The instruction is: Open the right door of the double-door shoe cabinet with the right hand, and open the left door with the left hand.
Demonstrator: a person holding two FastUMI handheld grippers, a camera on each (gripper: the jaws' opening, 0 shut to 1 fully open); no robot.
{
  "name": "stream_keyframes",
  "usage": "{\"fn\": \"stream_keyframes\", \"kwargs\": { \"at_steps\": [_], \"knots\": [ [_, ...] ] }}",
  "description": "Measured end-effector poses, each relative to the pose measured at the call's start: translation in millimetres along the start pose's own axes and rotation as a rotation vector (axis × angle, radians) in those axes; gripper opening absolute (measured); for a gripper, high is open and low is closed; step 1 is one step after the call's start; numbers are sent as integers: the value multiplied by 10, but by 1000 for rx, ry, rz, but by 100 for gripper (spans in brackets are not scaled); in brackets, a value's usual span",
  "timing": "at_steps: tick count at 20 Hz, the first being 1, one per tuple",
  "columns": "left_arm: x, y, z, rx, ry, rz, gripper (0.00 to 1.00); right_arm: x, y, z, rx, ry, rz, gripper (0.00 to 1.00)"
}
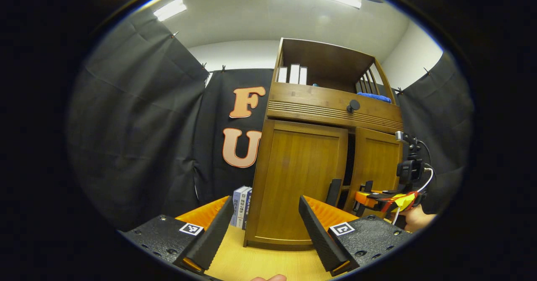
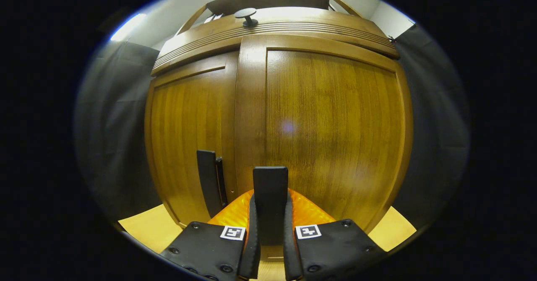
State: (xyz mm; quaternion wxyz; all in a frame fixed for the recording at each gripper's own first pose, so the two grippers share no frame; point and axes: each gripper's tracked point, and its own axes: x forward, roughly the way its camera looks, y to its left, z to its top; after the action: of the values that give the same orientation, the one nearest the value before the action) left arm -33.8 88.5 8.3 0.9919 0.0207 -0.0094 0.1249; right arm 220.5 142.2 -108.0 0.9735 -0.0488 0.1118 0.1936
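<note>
Cabinet (image 1: 323, 155) stands on the tabletop (image 1: 260, 264), books (image 1: 242, 205) just beside its left side. Top shelf (image 1: 331, 69) holds white boxes (image 1: 293, 74) and a blue cloth (image 1: 374, 97). Right hand-held gripper (image 2: 270, 247) is pinching the right door's handle (image 2: 270, 188); right door (image 2: 331, 130) sits slightly ajar, dark gap showing between the doors. Left door (image 1: 300, 180) looks closed, its handle (image 1: 334, 192) untouched. Left hand-held gripper (image 1: 262, 230) spread wide, held off in front of the left door.

Wooden tabletop (image 1: 268, 262): shoe cabinet (image 1: 293, 180), books (image 1: 242, 205) beside.
</note>
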Motion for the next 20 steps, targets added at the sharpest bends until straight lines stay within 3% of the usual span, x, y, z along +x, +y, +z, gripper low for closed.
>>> {"fn": "stream_keyframes", "kwargs": {
  "at_steps": [2, 3, 4, 5, 7, 8, 11, 12, 14, 15, 20],
  "knots": [
    [25, -40, -13, 0, 5, -11, 94, -126, -24, 9, -1, 4, 8, 30],
    [33, -63, -14, -3, 6, -18, 94, -194, -39, 5, -2, 4, 9, 34],
    [38, -89, -16, -6, 7, -26, 94, -275, -64, 11, -2, 2, 7, 30],
    [39, -124, -33, -7, 10, -35, 94, -347, -87, 4, 0, -1, 6, 34],
    [52, -187, -53, -3, 14, -53, 91, -497, -119, 7, 1, -6, 14, 30],
    [65, -221, -59, -3, 14, -62, 94, -558, -139, 13, 6, -11, 21, 30],
    [89, -335, -90, -15, 17, -92, 91, -749, -227, 3, 12, -23, 33, 34],
    [98, -369, -103, -19, 19, -101, 94, -804, -250, 1, 9, -24, 30, 30],
    [139, -449, -127, -26, 24, -121, 91, -937, -328, -7, 6, -23, 13, 26],
    [156, -488, -142, -30, 27, -131, 94, -986, -363, -5, 6, -23, 6, 27],
    [194, -665, -229, -58, 45, -177, 91, -1270, -577, -18, 16, -35, -11, 30]
  ]
}}
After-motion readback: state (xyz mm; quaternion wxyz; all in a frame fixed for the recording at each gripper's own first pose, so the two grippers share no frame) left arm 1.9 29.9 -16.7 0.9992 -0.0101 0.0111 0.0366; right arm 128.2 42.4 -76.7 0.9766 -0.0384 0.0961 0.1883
